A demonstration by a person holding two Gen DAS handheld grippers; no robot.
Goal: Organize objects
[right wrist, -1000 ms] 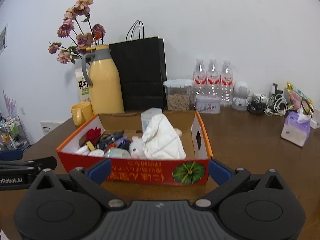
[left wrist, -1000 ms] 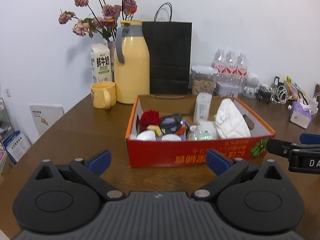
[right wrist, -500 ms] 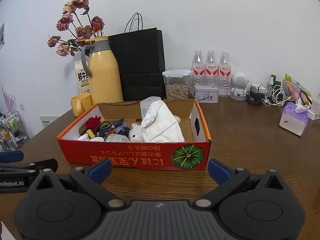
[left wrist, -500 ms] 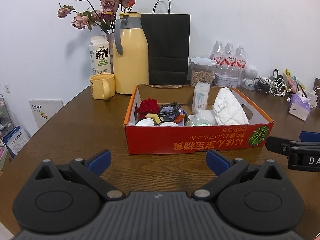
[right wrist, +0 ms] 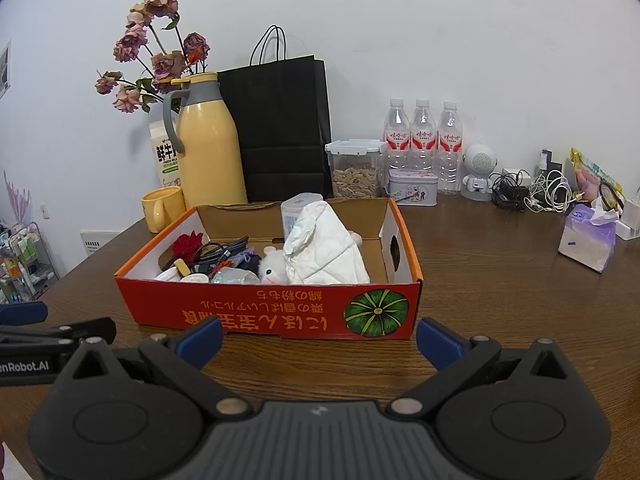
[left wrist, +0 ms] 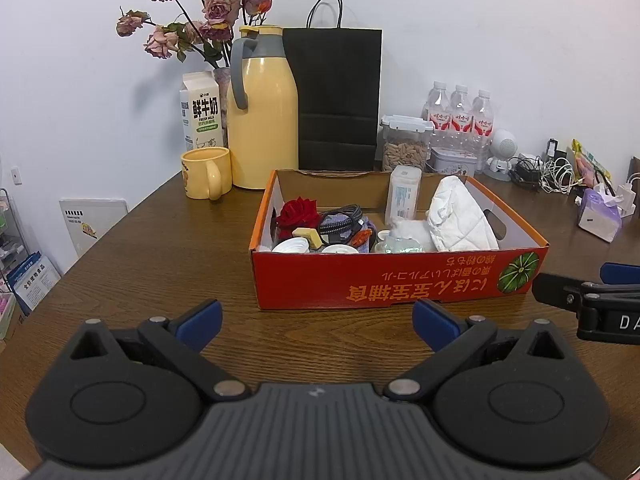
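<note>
Left wrist view looks across a brown wooden table (left wrist: 160,264) at a red cardboard box (left wrist: 396,280) with upside-down printing and a green pumpkin picture on its near wall; the box sits just ahead of the left gripper (left wrist: 316,320), whose blue-tipped fingers are spread wide with nothing between them. Inside the box lie a red rose (left wrist: 298,212), a coiled dark cable (left wrist: 340,218), a few small white lids, a white upright bottle (left wrist: 404,196) toward the back and a crumpled white cloth (left wrist: 460,220) on the right side. Behind the box stand a yellow mug (left wrist: 206,172), a milk carton (left wrist: 200,114), a yellow thermos jug (left wrist: 262,116) with dried roses (left wrist: 200,20) behind it, a black paper bag (left wrist: 338,100), a clear jar of seeds (left wrist: 404,148) and three water bottles (left wrist: 460,116). Right wrist view shows the right gripper (right wrist: 320,338) also wide apart and empty, hovering just in front of the box's pumpkin corner, with a small white plush toy (right wrist: 274,270) visible beside the cloth and a purple tissue pack (right wrist: 586,240) well apart on the right
</note>
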